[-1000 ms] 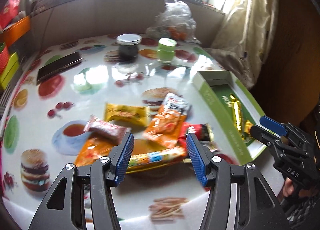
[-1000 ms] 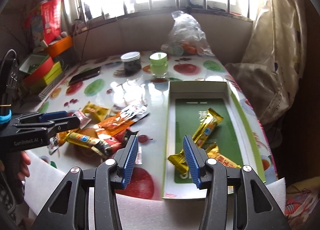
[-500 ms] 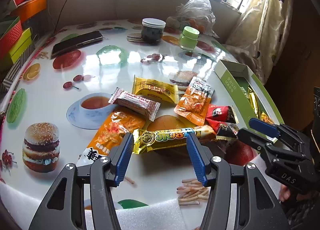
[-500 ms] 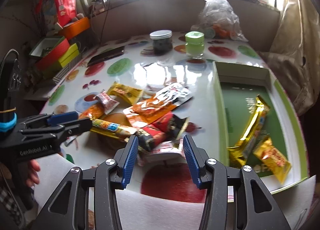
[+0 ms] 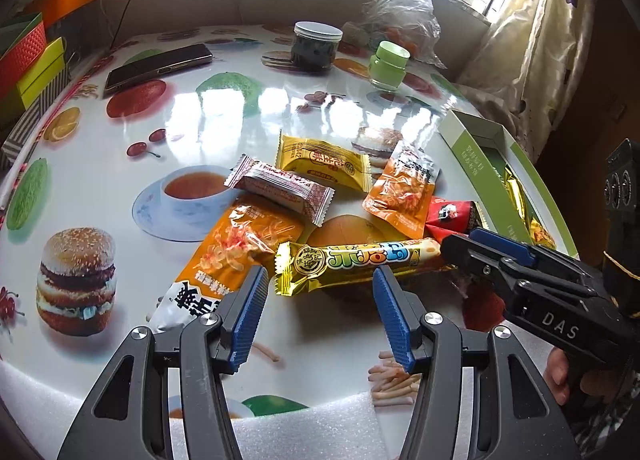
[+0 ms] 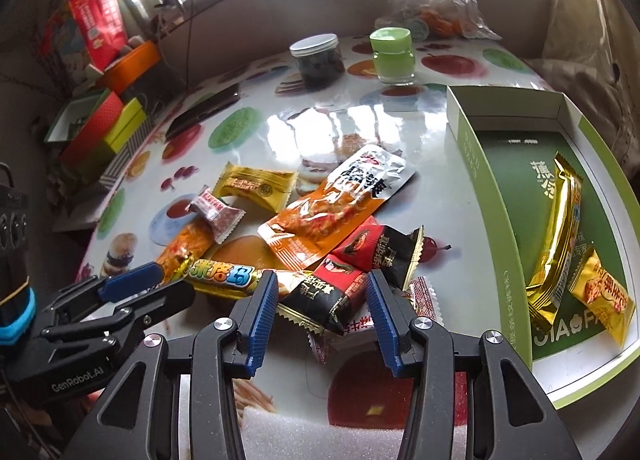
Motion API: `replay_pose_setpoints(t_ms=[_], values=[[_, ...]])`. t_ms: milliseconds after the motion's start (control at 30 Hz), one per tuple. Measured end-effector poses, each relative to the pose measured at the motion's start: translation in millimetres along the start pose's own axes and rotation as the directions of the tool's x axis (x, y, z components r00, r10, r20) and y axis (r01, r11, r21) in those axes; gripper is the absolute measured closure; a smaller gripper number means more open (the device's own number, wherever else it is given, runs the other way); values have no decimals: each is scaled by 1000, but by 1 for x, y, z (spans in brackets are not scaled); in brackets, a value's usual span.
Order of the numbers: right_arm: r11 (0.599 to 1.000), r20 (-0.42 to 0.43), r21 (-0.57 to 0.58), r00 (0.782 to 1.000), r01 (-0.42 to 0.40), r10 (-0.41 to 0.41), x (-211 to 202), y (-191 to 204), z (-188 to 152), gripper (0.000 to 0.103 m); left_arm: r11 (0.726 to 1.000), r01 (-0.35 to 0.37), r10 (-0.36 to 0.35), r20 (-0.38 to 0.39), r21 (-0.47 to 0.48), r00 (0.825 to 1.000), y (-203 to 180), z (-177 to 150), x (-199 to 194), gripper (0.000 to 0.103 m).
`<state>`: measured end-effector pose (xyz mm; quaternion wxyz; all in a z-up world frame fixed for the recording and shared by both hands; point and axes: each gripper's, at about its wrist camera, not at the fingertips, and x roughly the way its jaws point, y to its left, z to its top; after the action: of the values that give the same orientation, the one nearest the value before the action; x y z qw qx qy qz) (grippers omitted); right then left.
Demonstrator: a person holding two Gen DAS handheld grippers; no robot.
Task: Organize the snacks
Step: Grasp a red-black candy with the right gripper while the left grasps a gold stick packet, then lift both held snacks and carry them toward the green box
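Several wrapped snacks lie in a pile on the glossy printed table (image 5: pixel 100 164). My left gripper (image 5: pixel 318 288) is open, low over the near end of a long gold bar (image 5: pixel 352 260) that lies just beyond its tips. An orange pouch (image 5: pixel 240 248) lies under its left finger. My right gripper (image 6: pixel 321 288) has its jaws closing around a red-and-black packet (image 6: pixel 320 292); the pads do not visibly press it. A second red-and-black packet (image 6: pixel 380 248) lies behind. The green box (image 6: pixel 472 164) at right holds a gold bar (image 6: pixel 560 228) and a small orange packet (image 6: pixel 604 292).
At the back stand a dark jar (image 5: pixel 316 46), a green jar (image 5: pixel 388 64) and a plastic bag (image 5: pixel 400 8). A phone (image 5: pixel 156 68) lies at back left. Coloured boxes (image 5: pixel 28 60) are stacked off the table's left edge. A curtain (image 5: pixel 520 60) hangs at right.
Both grippers came down and closer to the snack pile. The right gripper swung left from over the green box to the red-and-black packet, and its jaws narrowed a little.
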<state>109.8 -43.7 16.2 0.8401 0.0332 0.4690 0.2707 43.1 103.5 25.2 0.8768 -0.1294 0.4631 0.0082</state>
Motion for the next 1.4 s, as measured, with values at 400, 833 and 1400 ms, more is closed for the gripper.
replay_pose_setpoints(t_ms=[400, 833, 1400], values=[[999, 5, -52, 1000, 8, -8, -9, 4, -8, 81, 998, 36, -37, -37, -46, 999, -6, -2, 5, 47], [995, -24, -44, 996, -88, 87, -16, 7, -23, 82, 972, 88, -109, -87, -218, 990, 2, 4, 20, 47], [988, -40, 13, 987, -155, 155, -24, -6, -32, 82, 983, -31, 15, -89, -181, 996, -12, 11, 30, 47]])
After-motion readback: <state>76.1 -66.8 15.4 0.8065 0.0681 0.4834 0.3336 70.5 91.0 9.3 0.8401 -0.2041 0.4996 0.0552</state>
